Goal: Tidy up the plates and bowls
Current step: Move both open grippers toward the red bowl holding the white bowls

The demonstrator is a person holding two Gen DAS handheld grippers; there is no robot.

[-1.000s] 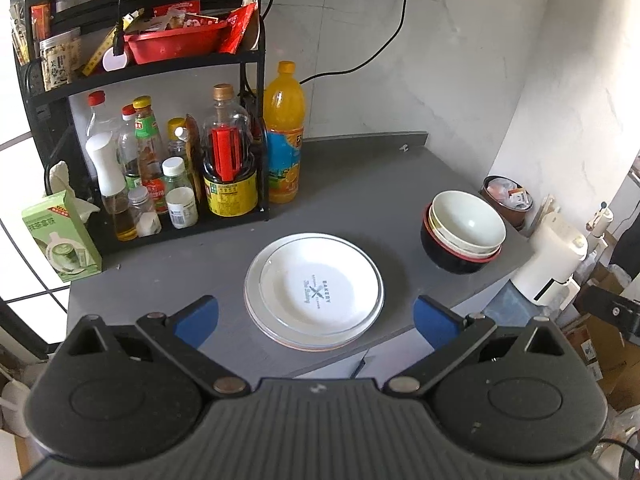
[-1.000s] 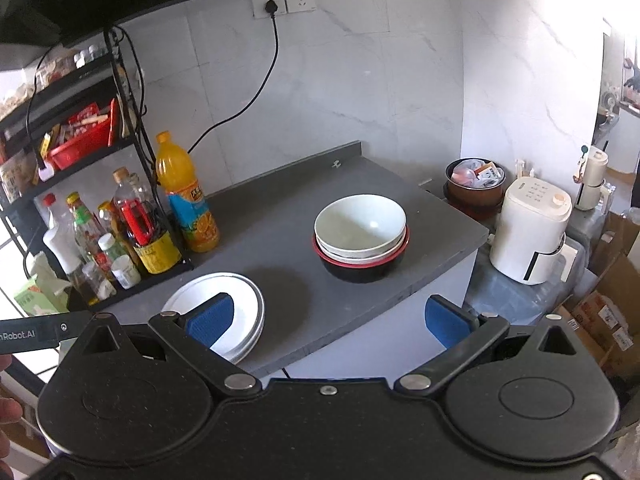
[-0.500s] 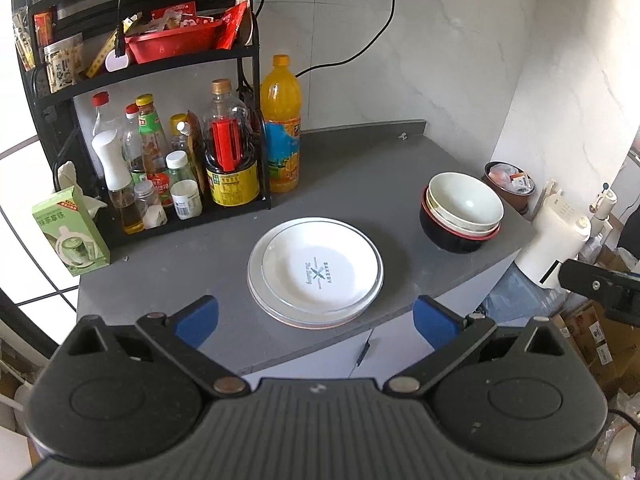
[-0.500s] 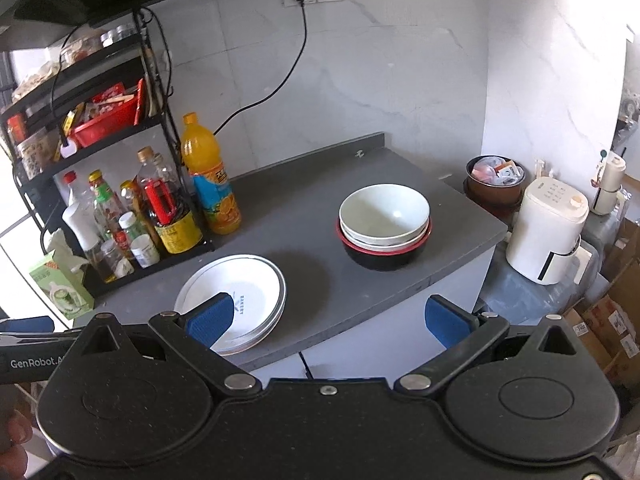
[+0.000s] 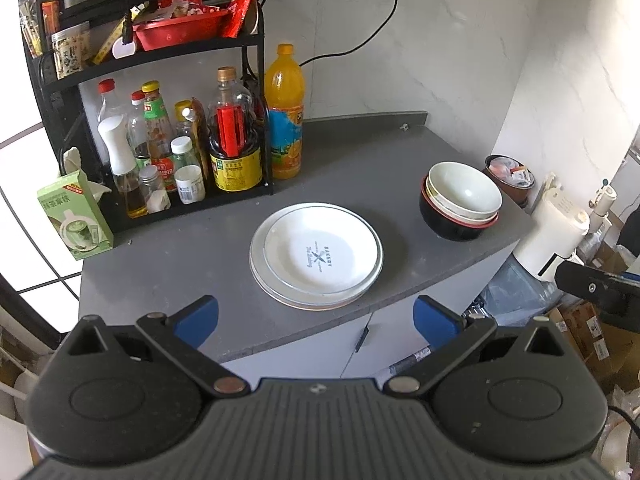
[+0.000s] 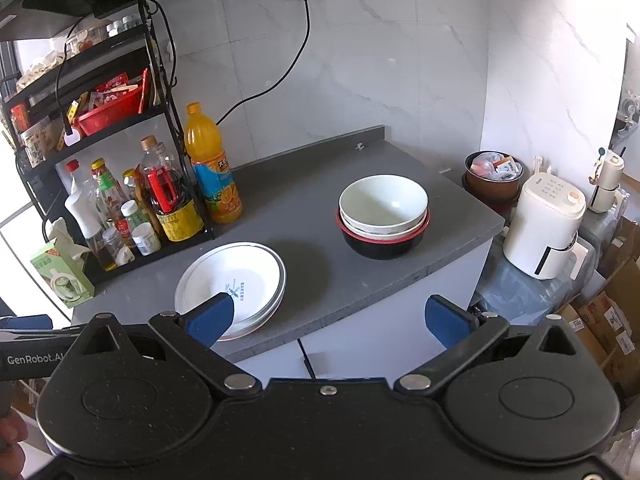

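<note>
A stack of white plates (image 5: 316, 254) (image 6: 232, 284) lies near the front of the grey counter (image 5: 360, 168) (image 6: 304, 204). To its right stands a stack of bowls (image 5: 460, 204) (image 6: 382, 214), white ones nested in a black bowl with a red rim. My left gripper (image 5: 316, 322) hangs open in front of the counter's edge, below the plates, holding nothing. My right gripper (image 6: 328, 320) is also open and empty, held off the counter's front edge between the plates and the bowls.
A black rack (image 5: 160, 60) with sauce bottles and a red basket stands at the back left, an orange juice bottle (image 5: 285, 112) beside it. A green carton (image 5: 76, 216) sits at the left edge. A white appliance (image 6: 544, 232) and a brown pot (image 6: 494, 174) stand right of the counter.
Both grippers have drawn back and away from the counter, so plates and bowls look smaller and farther off. Plates and bowls have not moved. Both stay open.
</note>
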